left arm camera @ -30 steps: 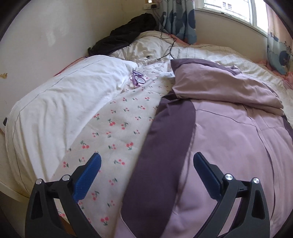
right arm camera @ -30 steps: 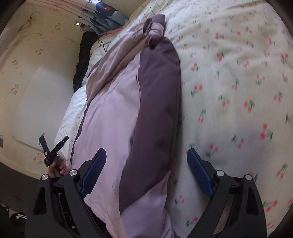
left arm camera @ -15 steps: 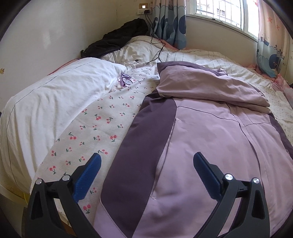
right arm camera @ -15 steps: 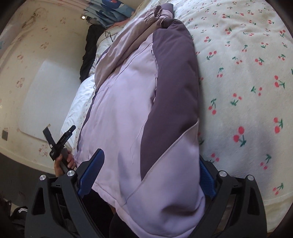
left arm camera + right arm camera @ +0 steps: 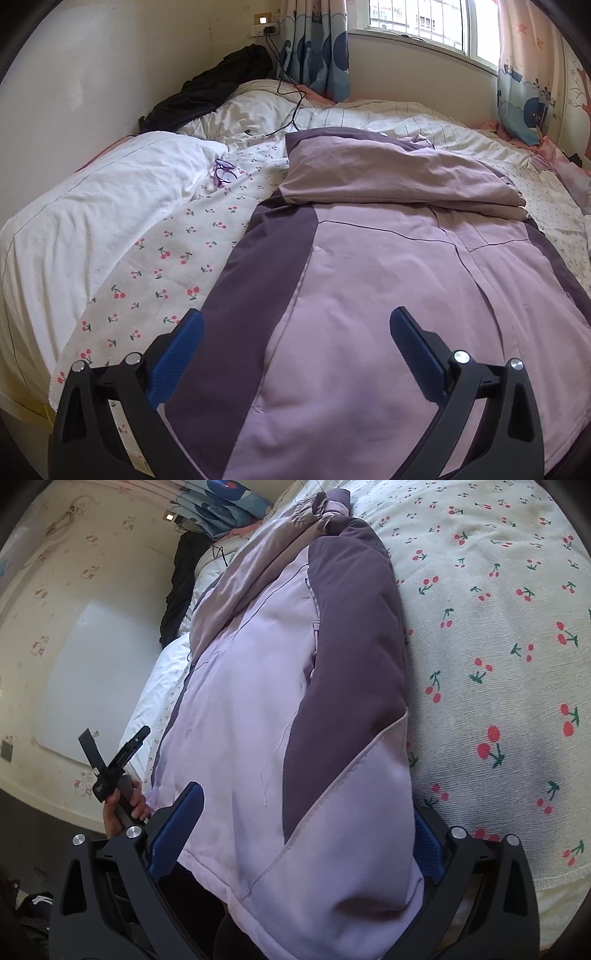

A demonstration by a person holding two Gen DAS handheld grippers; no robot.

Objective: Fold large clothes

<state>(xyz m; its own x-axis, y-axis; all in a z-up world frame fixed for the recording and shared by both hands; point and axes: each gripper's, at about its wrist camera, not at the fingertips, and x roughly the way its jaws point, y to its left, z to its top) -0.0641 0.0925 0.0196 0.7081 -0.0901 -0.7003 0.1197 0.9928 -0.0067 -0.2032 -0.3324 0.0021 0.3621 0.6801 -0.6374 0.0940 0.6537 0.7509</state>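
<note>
In the left wrist view, a rumpled white pillow [image 5: 92, 221] fills the left of the frame on the bed, whose cherry-printed cream sheet [image 5: 166, 266] runs down the lower left, and a pair of purple-framed glasses [image 5: 223, 176] lies on that sheet just beside the pillow's upper corner; a black garment [image 5: 218, 92] is heaped against the wall at upper left, with a black cable [image 5: 291, 107] trailing from the wall socket across the white striped bedding; the large lilac padded jacket with dark purple side panels [image 5: 388, 280] lies spread across the centre and right, one sleeve folded across its top; the left gripper [image 5: 295, 332] hovers over the jacket's near part at the bottom of the frame, its blue-padded jaws wide apart with nothing clamped; blue cartoon-print curtains [image 5: 317, 55] hang at the window along the top; in the right wrist view, a hand [image 5: 125, 805] holds the left gripper at lower left, the same jacket [image 5: 266, 701] runs through the middle, and the right gripper [image 5: 306, 830] has just been opening, its jaws spread to either side of the jacket's near end, the right pad partly hidden behind the fabric, the cherry sheet [image 5: 498, 646] to the right
</note>
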